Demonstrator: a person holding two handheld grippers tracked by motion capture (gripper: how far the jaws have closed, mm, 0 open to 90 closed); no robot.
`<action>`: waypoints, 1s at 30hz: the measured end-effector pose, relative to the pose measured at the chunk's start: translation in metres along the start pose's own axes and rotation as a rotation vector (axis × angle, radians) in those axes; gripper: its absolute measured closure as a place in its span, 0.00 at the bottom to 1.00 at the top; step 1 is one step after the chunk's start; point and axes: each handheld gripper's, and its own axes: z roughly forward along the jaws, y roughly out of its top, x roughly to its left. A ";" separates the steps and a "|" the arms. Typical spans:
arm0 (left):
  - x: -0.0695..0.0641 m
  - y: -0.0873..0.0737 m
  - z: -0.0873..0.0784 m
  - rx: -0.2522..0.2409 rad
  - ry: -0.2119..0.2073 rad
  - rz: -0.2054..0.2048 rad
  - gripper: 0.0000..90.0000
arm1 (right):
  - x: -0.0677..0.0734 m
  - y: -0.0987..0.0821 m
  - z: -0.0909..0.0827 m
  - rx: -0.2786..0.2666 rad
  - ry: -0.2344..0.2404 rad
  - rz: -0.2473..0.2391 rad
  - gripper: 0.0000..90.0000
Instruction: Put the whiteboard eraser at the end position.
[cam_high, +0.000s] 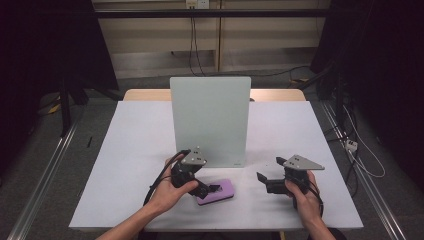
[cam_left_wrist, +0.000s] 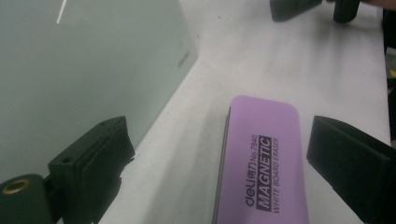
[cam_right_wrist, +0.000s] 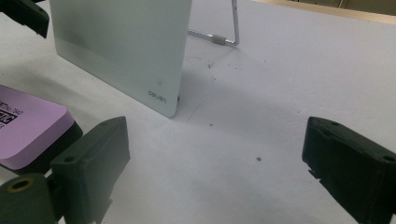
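Observation:
A purple magnetic whiteboard eraser (cam_high: 218, 192) lies flat on the white table, just in front of the upright glass board (cam_high: 210, 120). My left gripper (cam_high: 206, 188) hovers at the eraser's left end, open. In the left gripper view the eraser (cam_left_wrist: 261, 163) lies between the spread jaws of my left gripper (cam_left_wrist: 219, 140), and neither pad touches it. My right gripper (cam_high: 270, 169) is held to the right of the eraser, open and holding nothing. In the right gripper view the open gripper (cam_right_wrist: 217, 140) has bare table between its jaws, with the eraser (cam_right_wrist: 28, 126) at the left edge.
The glass board (cam_right_wrist: 121, 46) stands on a metal wire foot (cam_right_wrist: 224, 39) near the table's middle. The white table top (cam_high: 135, 150) stretches to both sides, with a wooden edge (cam_high: 145, 94) at the back. Cables lie on the floor at the right.

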 end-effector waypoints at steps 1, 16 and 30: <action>0.001 0.000 -0.002 -0.004 0.014 -0.002 0.07 | 0.000 0.000 0.000 0.000 -0.001 -0.001 0.08; 0.021 -0.017 -0.032 -0.080 0.129 -0.072 0.07 | 0.000 0.000 0.001 0.003 0.000 0.001 0.08; 0.037 -0.039 -0.063 -0.111 0.244 -0.138 0.07 | 0.001 0.000 0.002 0.007 -0.002 0.009 0.09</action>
